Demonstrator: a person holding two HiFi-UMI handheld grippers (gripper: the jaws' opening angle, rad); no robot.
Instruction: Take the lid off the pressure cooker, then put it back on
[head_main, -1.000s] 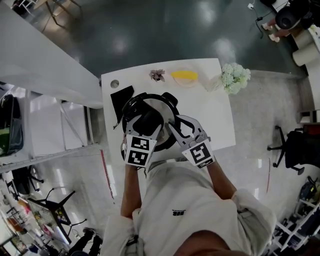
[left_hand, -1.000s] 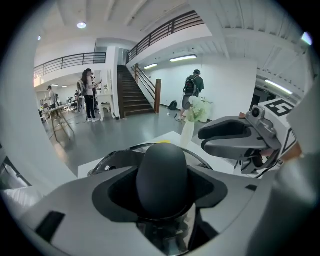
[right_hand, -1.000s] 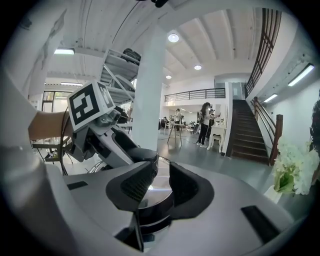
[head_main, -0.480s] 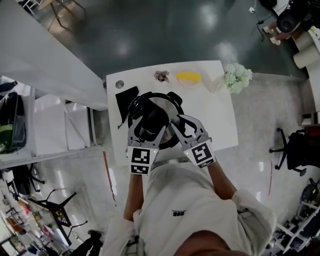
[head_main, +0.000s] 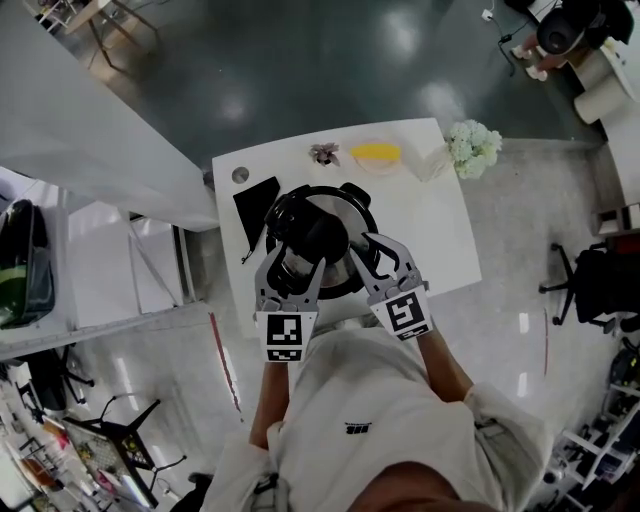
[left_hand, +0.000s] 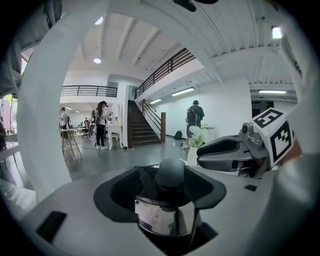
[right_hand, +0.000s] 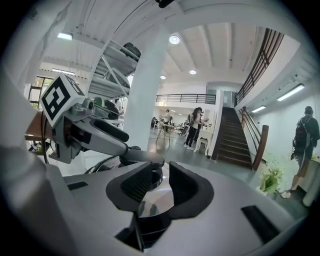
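The steel pressure cooker (head_main: 347, 276) stands mid-table with its lid (head_main: 296, 266) on. My left gripper (head_main: 305, 245) reaches over the lid. In the left gripper view the round black knob (left_hand: 170, 170) sits between that gripper's (left_hand: 170, 187) black pads. Its jaws are closing, and I see no firm press on the knob. My right gripper (head_main: 372, 252) hovers at the cooker's right side. In the right gripper view its pads (right_hand: 186, 187) stand a little apart over the shiny lid (right_hand: 157, 201), and nothing is between them.
On the white table (head_main: 430, 230) lie a black square mat (head_main: 258, 200), a small flower (head_main: 322, 153), a yellow thing on a plate (head_main: 372, 153) and white flowers (head_main: 472, 145) at the far right corner. The table's near edge lies just under the grippers.
The left gripper has straightened up over the lid and its marker cube sits nearer to the person. Its jaws widened, then narrowed. The right gripper has hardly moved.
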